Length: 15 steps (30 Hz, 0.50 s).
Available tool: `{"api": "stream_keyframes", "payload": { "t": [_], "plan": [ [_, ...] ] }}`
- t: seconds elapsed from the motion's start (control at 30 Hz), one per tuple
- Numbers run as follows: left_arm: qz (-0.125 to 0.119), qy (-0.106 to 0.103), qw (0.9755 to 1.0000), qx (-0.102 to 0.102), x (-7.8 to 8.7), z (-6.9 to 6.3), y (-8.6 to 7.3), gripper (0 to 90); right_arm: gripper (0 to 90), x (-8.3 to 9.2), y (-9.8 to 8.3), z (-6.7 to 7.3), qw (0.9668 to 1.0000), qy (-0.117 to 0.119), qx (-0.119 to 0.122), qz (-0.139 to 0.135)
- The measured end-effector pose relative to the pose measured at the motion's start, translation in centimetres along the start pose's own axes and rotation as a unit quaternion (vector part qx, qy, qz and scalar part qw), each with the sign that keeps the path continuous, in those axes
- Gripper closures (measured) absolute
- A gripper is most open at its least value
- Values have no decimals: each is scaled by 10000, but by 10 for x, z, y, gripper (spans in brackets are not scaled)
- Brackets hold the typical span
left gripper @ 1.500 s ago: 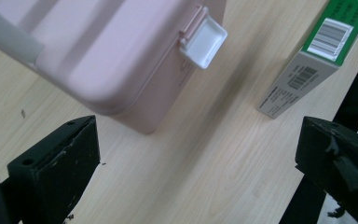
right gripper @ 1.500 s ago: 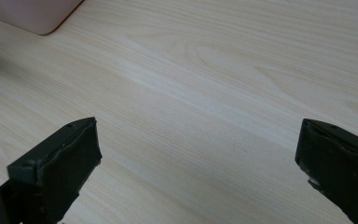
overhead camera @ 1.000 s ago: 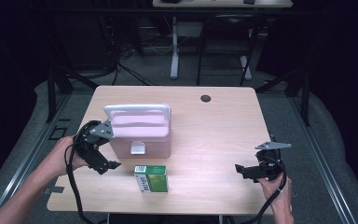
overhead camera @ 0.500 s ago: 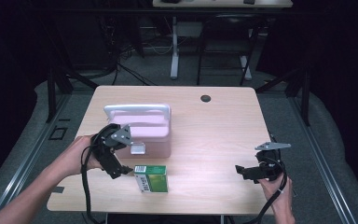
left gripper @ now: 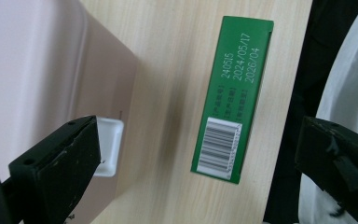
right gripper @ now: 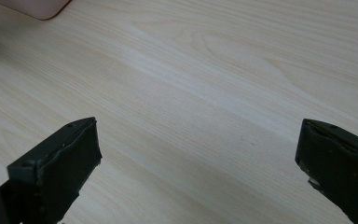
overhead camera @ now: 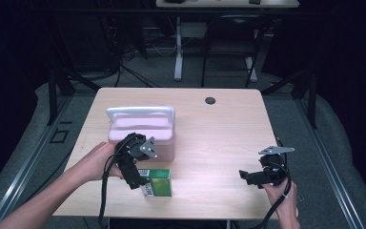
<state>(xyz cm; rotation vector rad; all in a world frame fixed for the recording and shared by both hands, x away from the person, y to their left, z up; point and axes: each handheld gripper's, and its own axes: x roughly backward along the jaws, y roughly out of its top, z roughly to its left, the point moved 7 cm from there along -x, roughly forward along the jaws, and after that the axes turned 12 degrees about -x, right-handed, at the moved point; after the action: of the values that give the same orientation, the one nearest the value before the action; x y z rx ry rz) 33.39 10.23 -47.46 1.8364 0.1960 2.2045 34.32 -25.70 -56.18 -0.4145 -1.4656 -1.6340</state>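
Left gripper point(overhead camera: 136, 177) is hovering wide open over the green box point(left gripper: 230, 98), which is lying flat on the tabletop point(overhead camera: 219, 138) just beside the pink case point(overhead camera: 143, 129). Closing off-centre is risking nudging the box or snagging the case's latch point(left gripper: 107, 144).

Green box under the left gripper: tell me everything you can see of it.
The green box is a small flat carton, cardboard by its look, lying on the wooden table near the front edge, just in front of the pink case. Its side carries white printed dates and a barcode label. The left gripper hovers over it, jaws wide open to either side, not touching.
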Motion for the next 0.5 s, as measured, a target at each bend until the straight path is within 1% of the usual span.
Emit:
{"api": "stream_keyframes", "payload": {
  "t": [0.07, 0.13, 0.17, 0.2, 0.27, 0.33, 0.37, 0.4, 0.43, 0.47, 0.5],
  "plan": [
    [14, -82, 10000, -20, -4, -1, 2, 0, 0, 0, 0, 0, 10000, -5, -8, 7],
    [-1, -99, 9999, -74, -8, -1, 5, 0, 0, -1, -1, 0, 10000, -7, -17, 20],
    [-25, -97, 9999, -65, -9, -2, 6, 0, 0, -1, -1, 1, 10000, 2, -7, 23],
    [-27, -110, 9999, -130, -11, -2, 7, 0, 0, -1, -1, 1, 10000, 7, -5, 15],
    [-61, -94, 9998, -150, -13, -2, 9, 0, 0, -2, -2, 1, 10000, 9, 5, 33],
    [-15, -95, 9997, -210, -15, -2, 10, 1, 0, -2, -3, 1, 10000, 3, -16, 50],
    [29, -67, 9998, -187, -16, -1, 9, 7, 0, -3, -3, 0, 10000, -14, -32, 35],
    [10, -69, 9998, -179, -17, -1, 10, 61, 0, -3, -3, 0, 10000, -22, -41, 27],
    [3, -52, 9999, -165, -17, 0, 10, 170, 0, -3, -4, 0, 10000, -18, -39, 52],
    [35, -51, 9998, -165, -18, 0, 9, 246, 0, -3, -5, -1, 10000, -19, -60, 62],
    [55, -102, 9998, -190, -19, 0, 9, 246, 0, -3, -5, -1, 10000, -19, -60, 62]
  ]
}}
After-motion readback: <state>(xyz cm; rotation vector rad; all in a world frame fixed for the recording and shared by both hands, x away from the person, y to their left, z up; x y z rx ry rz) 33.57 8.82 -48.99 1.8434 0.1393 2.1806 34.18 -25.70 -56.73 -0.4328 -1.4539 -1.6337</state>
